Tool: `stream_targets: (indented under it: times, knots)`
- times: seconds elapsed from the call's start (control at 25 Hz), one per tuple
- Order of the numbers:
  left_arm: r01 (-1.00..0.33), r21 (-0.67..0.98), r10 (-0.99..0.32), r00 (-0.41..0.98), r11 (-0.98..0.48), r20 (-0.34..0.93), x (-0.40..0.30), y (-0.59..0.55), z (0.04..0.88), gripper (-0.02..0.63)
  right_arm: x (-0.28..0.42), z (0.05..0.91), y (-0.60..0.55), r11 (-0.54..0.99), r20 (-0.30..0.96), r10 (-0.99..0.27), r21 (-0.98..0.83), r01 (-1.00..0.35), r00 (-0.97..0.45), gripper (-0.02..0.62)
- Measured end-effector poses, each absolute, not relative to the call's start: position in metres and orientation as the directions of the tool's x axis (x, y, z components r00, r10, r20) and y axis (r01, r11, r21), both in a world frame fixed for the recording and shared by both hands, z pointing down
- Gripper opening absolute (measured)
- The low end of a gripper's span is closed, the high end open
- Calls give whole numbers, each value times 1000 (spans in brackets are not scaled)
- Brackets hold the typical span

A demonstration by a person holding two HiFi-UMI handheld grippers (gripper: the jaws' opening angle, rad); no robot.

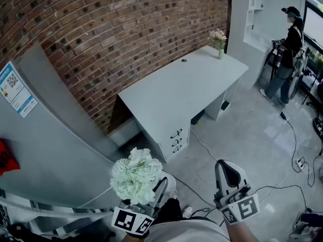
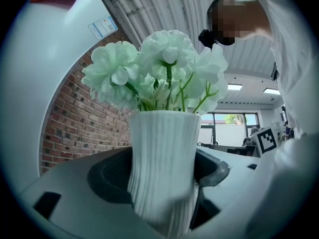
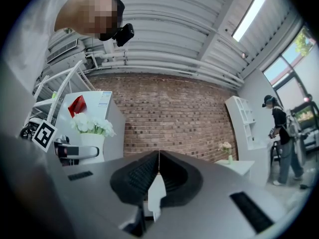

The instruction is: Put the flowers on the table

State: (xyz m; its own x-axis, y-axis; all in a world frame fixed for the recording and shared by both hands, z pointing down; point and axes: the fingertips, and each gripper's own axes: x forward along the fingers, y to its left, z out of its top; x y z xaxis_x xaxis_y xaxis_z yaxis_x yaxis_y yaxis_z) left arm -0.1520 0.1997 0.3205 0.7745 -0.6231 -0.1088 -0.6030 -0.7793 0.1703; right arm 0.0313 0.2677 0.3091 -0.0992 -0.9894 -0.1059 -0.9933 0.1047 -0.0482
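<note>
left gripper (image 1: 144,200) held low and upright, jaws clamped on both sides of the ribbed white vase (image 2: 162,153). right gripper (image 1: 230,178) just right of the vase, level with it, pointing up, jaws pressed together, empty.

Grey left gripper (image 1: 147,195) and right gripper (image 1: 228,168) (black ribbed pads (image 3: 137,176)) carry black-and-white marker cubes (image 1: 132,220).

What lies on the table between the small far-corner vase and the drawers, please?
Nothing: in the head view that stretch of table is bare from the small vase to the drawers.
</note>
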Motion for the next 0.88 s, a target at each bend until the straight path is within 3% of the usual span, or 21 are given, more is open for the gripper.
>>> stream_targets:
  times: [0.88]
  knots:
    - [-577,205,-602,793,-791,-93,-104,75,341,356,79,328,160,45,-27,-999,-44,-998,-44,18]
